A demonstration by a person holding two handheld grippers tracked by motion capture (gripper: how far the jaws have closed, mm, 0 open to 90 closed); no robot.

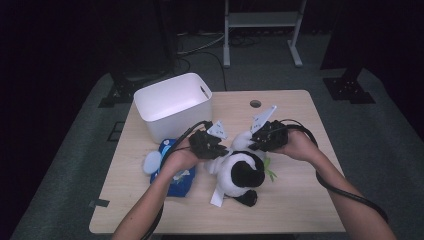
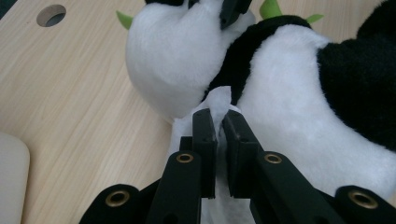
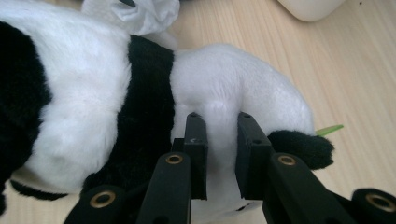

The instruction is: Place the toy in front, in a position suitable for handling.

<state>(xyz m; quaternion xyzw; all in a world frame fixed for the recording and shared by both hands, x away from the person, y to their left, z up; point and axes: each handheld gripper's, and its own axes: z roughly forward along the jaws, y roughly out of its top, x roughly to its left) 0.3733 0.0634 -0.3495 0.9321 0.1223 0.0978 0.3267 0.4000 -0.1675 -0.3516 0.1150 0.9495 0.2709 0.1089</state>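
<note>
A light wood-grain table (image 1: 300, 200), with rounded corners and a round cable hole (image 1: 255, 104) near its far edge, stands on grey carpet (image 1: 390, 145) in a dark room; the white legs of a metal frame (image 1: 260, 22) and black stand bases (image 1: 350, 92) rise from the floor beyond it. On the far left part of the table sits a white rectangular plastic bin (image 1: 172, 105) with slotted handles, upright; as far as the high view shows its inside, it holds nothing. Just in front of the bin, at the left edge, lies a blue packet (image 1: 175, 180) with a pale round item (image 1: 151, 162) touching its left side. At the table's centre lies a black-and-white plush panda (image 1: 240, 172) with small green leaf parts at its side. The left gripper (image 1: 209, 143), held in the person's left hand (image 1: 180, 157), is clenched on a thin white tag or fold of cloth (image 2: 219, 100) at the panda's neck band, its jaws nearly together with the white material pinched between them. The right gripper (image 1: 265, 135), in the right hand (image 1: 297, 145), grasps the panda's white head region; its jaws press into the plush from both sides, beside a black ear (image 3: 303, 147). No earlier position is compared. Cables trail from both grippers back along the forearms.
</note>
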